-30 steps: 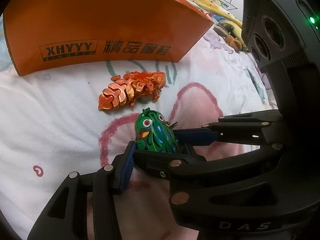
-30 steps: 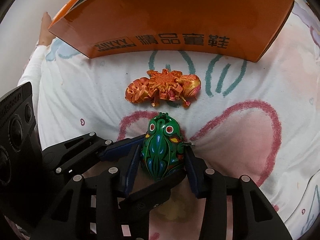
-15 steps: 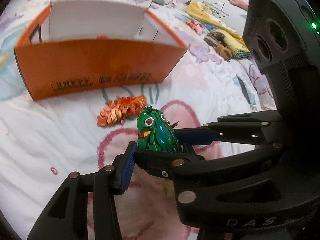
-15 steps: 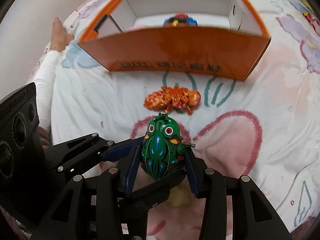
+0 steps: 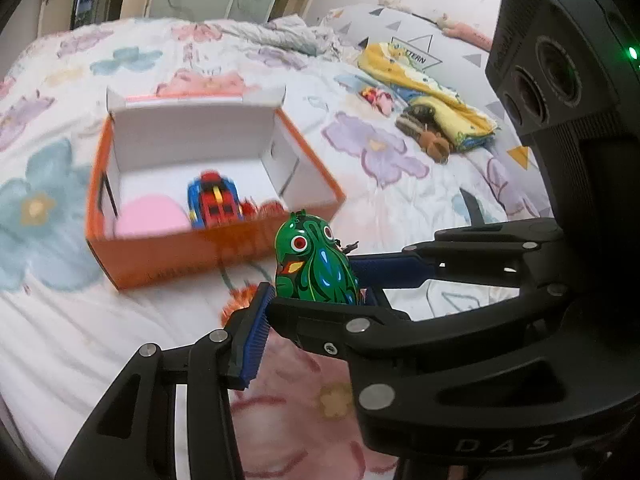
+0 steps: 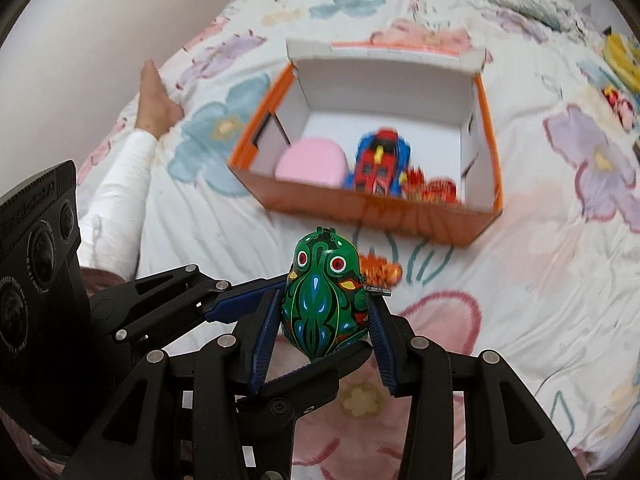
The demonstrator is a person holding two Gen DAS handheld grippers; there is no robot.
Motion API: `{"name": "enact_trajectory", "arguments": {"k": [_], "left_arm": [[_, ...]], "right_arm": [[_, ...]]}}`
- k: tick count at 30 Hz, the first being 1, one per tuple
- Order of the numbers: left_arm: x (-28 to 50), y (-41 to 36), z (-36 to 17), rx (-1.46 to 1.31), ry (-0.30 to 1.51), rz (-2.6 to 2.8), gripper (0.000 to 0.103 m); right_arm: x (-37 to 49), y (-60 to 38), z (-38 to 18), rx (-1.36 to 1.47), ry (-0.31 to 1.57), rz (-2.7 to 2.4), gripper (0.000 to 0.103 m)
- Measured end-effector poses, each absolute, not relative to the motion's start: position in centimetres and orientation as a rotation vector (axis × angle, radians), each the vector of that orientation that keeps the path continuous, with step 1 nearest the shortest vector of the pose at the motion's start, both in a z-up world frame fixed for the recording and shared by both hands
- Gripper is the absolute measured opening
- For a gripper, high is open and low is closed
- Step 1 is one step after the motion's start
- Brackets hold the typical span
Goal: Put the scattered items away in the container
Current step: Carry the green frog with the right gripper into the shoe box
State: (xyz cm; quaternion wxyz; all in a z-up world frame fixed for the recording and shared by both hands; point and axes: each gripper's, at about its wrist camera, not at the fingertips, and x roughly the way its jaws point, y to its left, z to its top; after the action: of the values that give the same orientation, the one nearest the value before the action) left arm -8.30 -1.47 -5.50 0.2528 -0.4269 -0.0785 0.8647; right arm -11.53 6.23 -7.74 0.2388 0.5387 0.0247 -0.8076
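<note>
A green tin frog (image 6: pixel 324 300) is held above the bed, clamped between the blue pads of my right gripper (image 6: pixel 325 322). It also shows in the left wrist view (image 5: pixel 314 266), where my left gripper (image 5: pixel 320 280) straddles the same frog and the right gripper's finger. Whether the left pads touch the frog I cannot tell. The orange shoebox (image 6: pixel 372 212) lies ahead and below, open, holding a pink object (image 6: pixel 312 162), a red-blue toy car (image 6: pixel 378 164) and an orange toy (image 6: pixel 432 191). An orange crustacean toy (image 6: pixel 380 270) lies on the bed before the box.
The bed has a floral quilt (image 6: pixel 540 280). A person's sleeve and hand (image 6: pixel 154 104) rest on the bed's left side. Yellow clothes and small toys (image 5: pixel 424 92) lie at the far right.
Both grippers have risen with the frog. The box now shows from above with its inside visible, and the orange crustacean toy has dropped mostly behind the frog.
</note>
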Motion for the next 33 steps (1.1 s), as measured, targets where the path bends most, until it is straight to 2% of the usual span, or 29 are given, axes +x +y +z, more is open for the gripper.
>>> {"name": "enact_trajectory", "arguments": {"k": [8, 17, 33], "left_arm": [[-11.0, -2.8, -2.7, -1.119, -0.199, 2.388, 0.045], [-15.1, -3.9, -2.4, -1.134, -0.193, 2.397, 0.045], [-23.5, -5.3, -7.1, -1.286, -0.262, 2.357, 0.044]], "right_arm": [[-14.1, 5.1, -4.3, 1.406, 0.093, -2.232, 0.041], [-18.3, 3.5, -3.8, 1.392, 0.090, -2.221, 0.041], [-27.3, 1.6, -8.1, 1.450, 0.063, -2.165, 0.041]]}}
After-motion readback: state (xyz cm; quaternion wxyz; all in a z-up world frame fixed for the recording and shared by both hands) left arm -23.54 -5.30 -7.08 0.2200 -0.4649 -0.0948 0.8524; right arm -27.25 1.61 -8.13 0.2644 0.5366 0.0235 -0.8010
